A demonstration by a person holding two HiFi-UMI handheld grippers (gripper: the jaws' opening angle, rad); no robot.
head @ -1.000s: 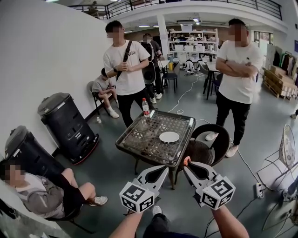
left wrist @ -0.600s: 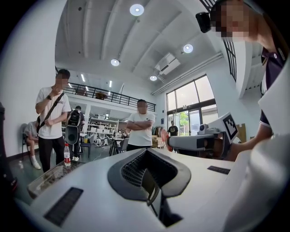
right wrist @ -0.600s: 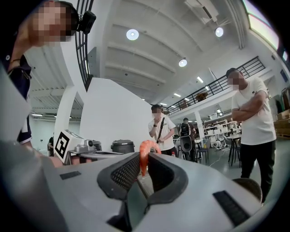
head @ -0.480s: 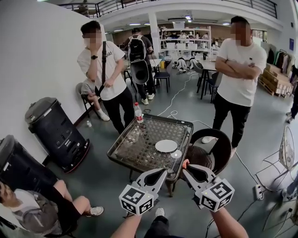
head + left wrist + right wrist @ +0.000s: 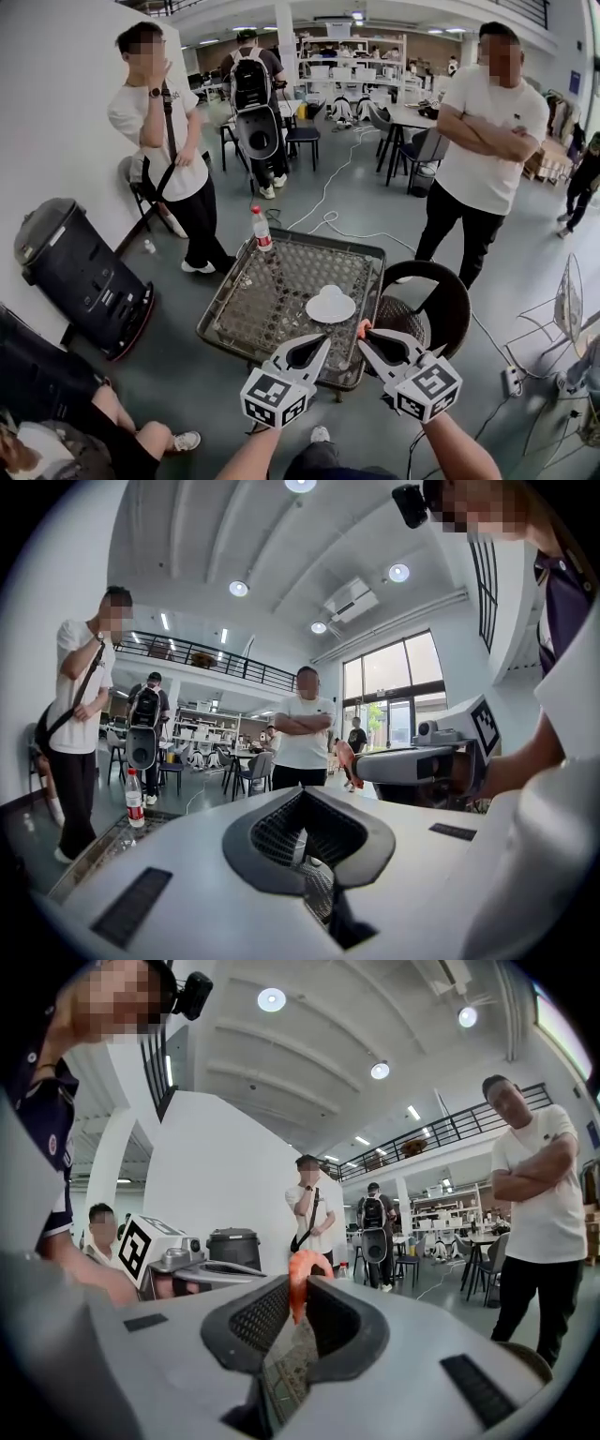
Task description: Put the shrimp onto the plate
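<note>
An orange shrimp [image 5: 300,1283] sticks up between the jaw tips of my right gripper [image 5: 300,1290], which is shut on it. In the head view the shrimp [image 5: 362,327] hangs above the near right corner of the mesh-topped table [image 5: 253,300]. A white plate [image 5: 331,305] lies on that table, just beyond and left of the shrimp. My left gripper [image 5: 322,339] is beside the right one, shut with nothing in it. From the left gripper view its own tips [image 5: 305,795] meet, and the shrimp [image 5: 348,761] shows at the right gripper's end.
A water bottle [image 5: 261,228] stands at the table's far left corner. A dark round chair [image 5: 427,300] sits right of the table and a black bin [image 5: 70,267] to its left. Two people [image 5: 483,141] stand beyond the table; another sits at bottom left.
The table and plate have come closer and lower in the head view. The standing person at left has shifted leftward. Both grippers keep their pose, the shrimp still held.
</note>
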